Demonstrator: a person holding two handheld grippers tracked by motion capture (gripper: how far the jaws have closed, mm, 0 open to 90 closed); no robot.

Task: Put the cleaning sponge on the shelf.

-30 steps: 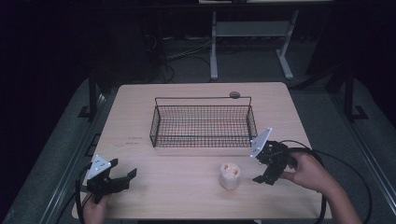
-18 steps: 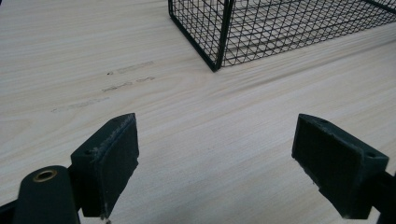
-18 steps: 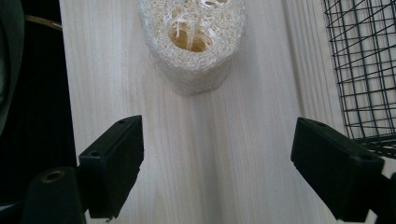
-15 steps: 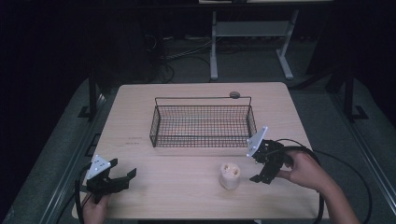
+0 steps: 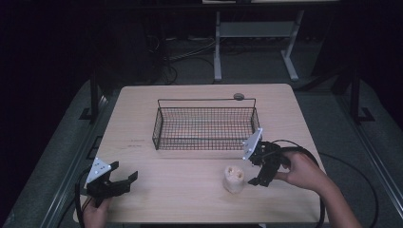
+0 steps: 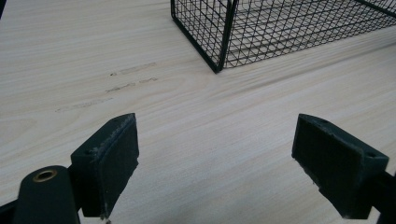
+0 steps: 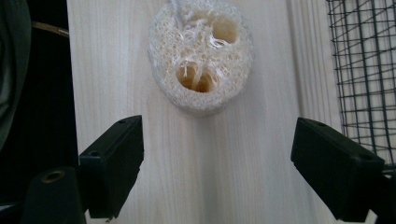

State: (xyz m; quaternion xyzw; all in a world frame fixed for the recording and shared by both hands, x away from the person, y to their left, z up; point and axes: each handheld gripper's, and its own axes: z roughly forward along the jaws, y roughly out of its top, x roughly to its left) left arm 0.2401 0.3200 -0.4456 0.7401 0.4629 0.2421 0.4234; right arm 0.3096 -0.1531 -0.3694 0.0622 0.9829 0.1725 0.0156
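Note:
A pale loofah piece [image 5: 234,178] stands on the wooden table [image 5: 190,185] in front of the black wire basket [image 5: 205,124]. My right gripper [image 5: 252,171] hangs just right of it, open, jaws pointing at it with a small gap between. In the right gripper view the loofah [image 7: 201,56] lies ahead of the spread jaws, its holes facing the camera, nothing between the pads. My left gripper [image 5: 126,183] rests open at the table's front left corner, far from the loofah. Its own view shows bare wood between the jaws and the basket corner [image 6: 224,42] ahead.
A small round grey disc [image 5: 238,96] lies behind the basket at its back right corner. The basket looks empty. Cables [image 5: 332,190] trail from the right gripper off the table's right side. The table's front edge runs close below both hands.
My right gripper has moved left and slightly forward, closing in on the loofah. The left gripper has stayed where it was.

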